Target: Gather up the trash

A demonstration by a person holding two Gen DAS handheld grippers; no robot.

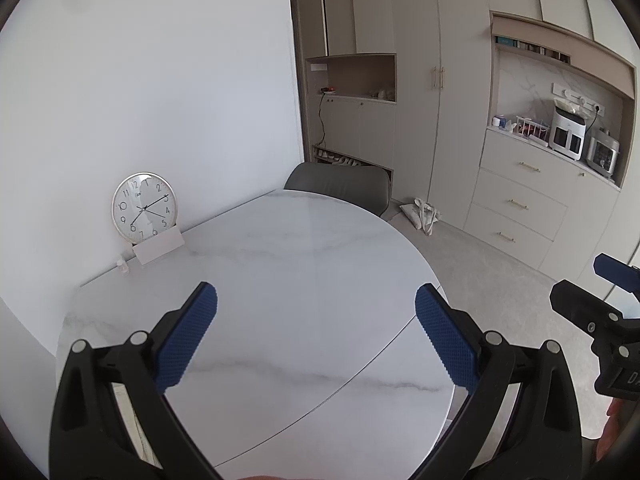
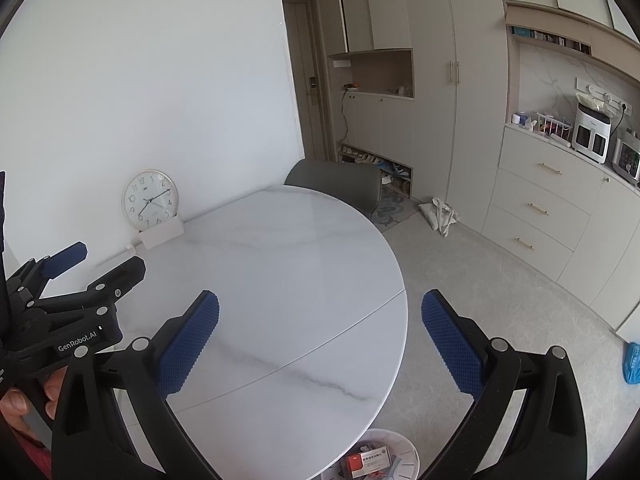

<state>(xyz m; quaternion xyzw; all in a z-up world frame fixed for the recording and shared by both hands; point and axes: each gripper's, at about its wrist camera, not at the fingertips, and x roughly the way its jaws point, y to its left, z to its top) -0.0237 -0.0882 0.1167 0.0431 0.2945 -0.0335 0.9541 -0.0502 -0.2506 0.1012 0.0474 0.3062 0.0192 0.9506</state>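
Note:
My left gripper (image 1: 316, 300) is open and empty, held above the white marble table (image 1: 280, 264). My right gripper (image 2: 320, 304) is open and empty over the table's right edge (image 2: 400, 280). A white trash bin (image 2: 408, 450) stands on the floor below the table's near edge, with a red and white box (image 2: 366, 460) and other scraps inside. The left gripper also shows in the right wrist view (image 2: 100, 258) at the left, open. The right gripper shows at the right edge of the left wrist view (image 1: 580, 280).
A round wall clock (image 1: 144, 208) leans against the wall behind a white card holder (image 1: 158, 250), with a small bottle (image 1: 123, 267) beside it. A grey chair (image 1: 340, 186) stands behind the table. A cloth bag (image 2: 438, 212) lies on the floor by the drawers (image 2: 540, 208).

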